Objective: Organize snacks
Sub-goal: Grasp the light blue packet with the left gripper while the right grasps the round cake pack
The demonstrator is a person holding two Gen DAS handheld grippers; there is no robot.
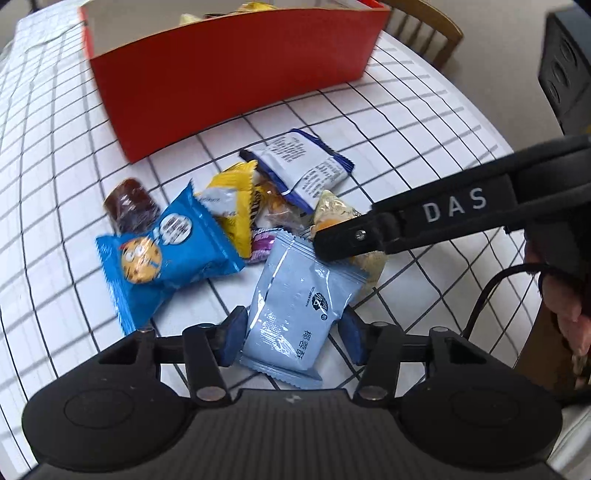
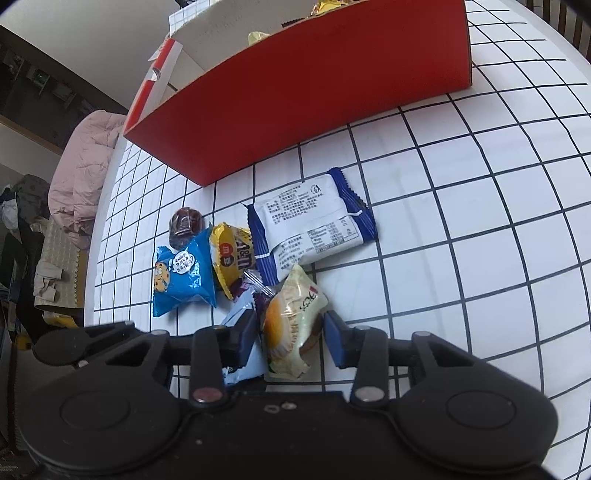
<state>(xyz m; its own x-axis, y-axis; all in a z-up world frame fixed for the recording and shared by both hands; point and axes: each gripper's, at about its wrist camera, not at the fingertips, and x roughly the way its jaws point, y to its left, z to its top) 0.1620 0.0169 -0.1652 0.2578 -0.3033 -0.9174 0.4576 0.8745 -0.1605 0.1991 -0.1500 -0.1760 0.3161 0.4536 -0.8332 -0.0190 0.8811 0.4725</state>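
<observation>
A pile of snack packets lies on the grid tablecloth in front of a red box (image 1: pixel 229 74), which also shows in the right wrist view (image 2: pixel 303 92). My left gripper (image 1: pixel 293 339) is open, its blue pads on either side of a light blue packet (image 1: pixel 299 306) that lies on the table. My right gripper (image 2: pixel 291 339) is open around a pale green pastry packet (image 2: pixel 291 325); its arm reaches into the left wrist view (image 1: pixel 347 236). In the pile are a blue cookie packet (image 1: pixel 166 254), a yellow packet (image 1: pixel 236 206), a white and navy packet (image 2: pixel 314 225) and a dark brown sweet (image 1: pixel 129 206).
The red box holds several snacks. A wooden chair (image 1: pixel 432 33) stands behind the table at the right. A black speaker-like object (image 1: pixel 569 66) is at the far right. Pink bedding (image 2: pixel 88 173) lies beyond the table's left edge.
</observation>
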